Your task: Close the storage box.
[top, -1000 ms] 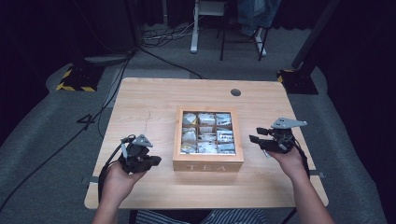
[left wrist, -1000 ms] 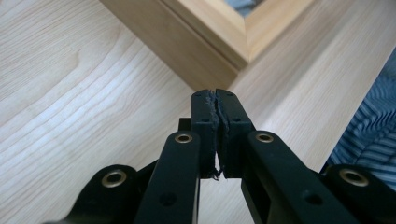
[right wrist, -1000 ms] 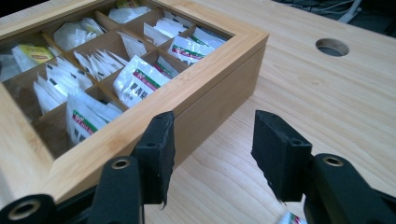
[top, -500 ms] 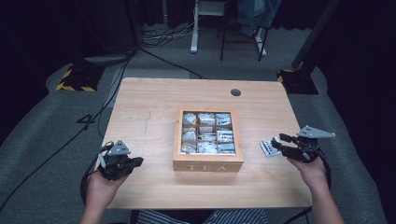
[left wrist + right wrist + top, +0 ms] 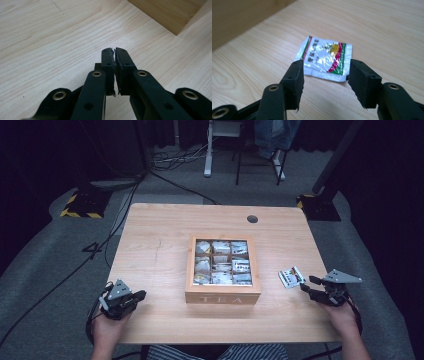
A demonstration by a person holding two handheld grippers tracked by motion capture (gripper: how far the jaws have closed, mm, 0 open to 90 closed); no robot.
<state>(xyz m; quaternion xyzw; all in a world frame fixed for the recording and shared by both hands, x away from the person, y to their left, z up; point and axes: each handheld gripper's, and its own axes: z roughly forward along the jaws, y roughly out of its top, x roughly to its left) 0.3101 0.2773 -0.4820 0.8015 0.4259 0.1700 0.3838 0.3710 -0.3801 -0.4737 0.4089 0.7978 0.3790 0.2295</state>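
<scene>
Since the tea sachet (image 5: 324,58) lies flat on the table (image 5: 165,235) right of the tea box (image 5: 223,295), light, thin and slippery, the released right claw (image 5: 325,80) should pinch its near edge; left claw (image 5: 114,53) clenched, empty

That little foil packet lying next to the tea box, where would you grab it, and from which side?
Probably by its near edge, coming in low from the person's side. The packet lies flat on the table, apart from the tea box, so only an edge offers purchase. The right gripper already faces that edge with open jaws.
</scene>
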